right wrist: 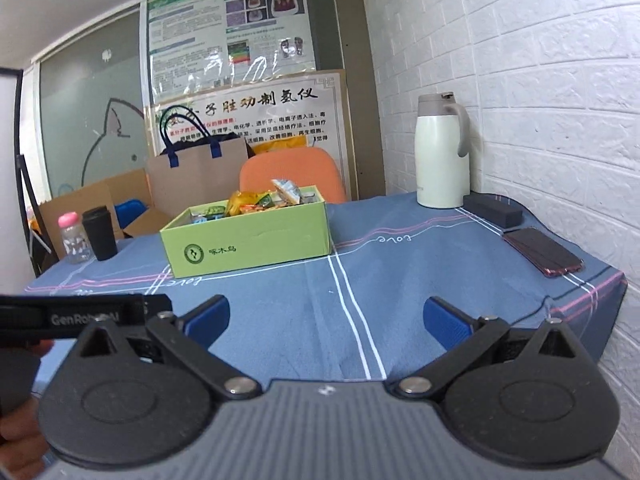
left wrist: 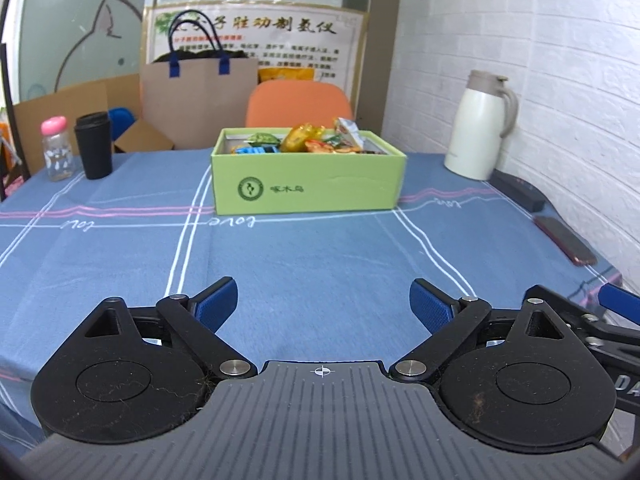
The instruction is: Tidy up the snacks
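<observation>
green box (left wrist: 308, 188) – heaped snack packets (left wrist: 308, 142) | both hand-held grippers (left wrist: 324, 304) (right wrist: 326, 320) – wide apart, empty

You are in a small office or clinic back room. Beyond your left gripper (left wrist: 323, 300), laminated posters (left wrist: 256, 44) with Chinese text lean on a frosted glass partition (left wrist: 80, 40) bearing a cartoon cat. An orange chair (left wrist: 298, 104) and cardboard boxes (left wrist: 60, 112) stand behind the cloth-covered table (left wrist: 320, 248). Far right, a thermos jug (left wrist: 478, 124) backs onto white brick-pattern wall (left wrist: 560, 60).
</observation>
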`<state>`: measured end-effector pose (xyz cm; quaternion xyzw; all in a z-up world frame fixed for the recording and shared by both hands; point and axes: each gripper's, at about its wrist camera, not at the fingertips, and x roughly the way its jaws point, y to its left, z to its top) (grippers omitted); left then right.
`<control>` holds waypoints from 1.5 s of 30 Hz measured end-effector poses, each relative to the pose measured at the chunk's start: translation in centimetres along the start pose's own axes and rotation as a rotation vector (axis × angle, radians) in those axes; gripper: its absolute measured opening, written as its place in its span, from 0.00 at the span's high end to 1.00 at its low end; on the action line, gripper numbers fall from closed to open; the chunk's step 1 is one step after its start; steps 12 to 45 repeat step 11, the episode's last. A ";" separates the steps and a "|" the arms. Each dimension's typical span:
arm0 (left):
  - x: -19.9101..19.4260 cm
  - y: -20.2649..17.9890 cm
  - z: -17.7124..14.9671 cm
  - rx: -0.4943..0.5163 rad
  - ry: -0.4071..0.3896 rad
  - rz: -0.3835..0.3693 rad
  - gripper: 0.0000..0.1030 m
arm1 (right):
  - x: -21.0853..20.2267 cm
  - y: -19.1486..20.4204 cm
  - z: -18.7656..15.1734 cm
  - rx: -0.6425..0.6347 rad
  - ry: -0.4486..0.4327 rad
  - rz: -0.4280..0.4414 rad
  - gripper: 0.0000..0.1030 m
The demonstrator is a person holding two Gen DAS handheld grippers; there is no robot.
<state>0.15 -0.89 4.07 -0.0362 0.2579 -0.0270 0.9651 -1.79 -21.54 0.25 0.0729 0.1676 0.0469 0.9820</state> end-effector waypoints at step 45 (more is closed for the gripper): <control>-1.0 -1.0 -2.6 0.046 0.010 -0.001 0.27 | -2.0 -1.2 -1.7 0.076 -0.025 -0.024 0.00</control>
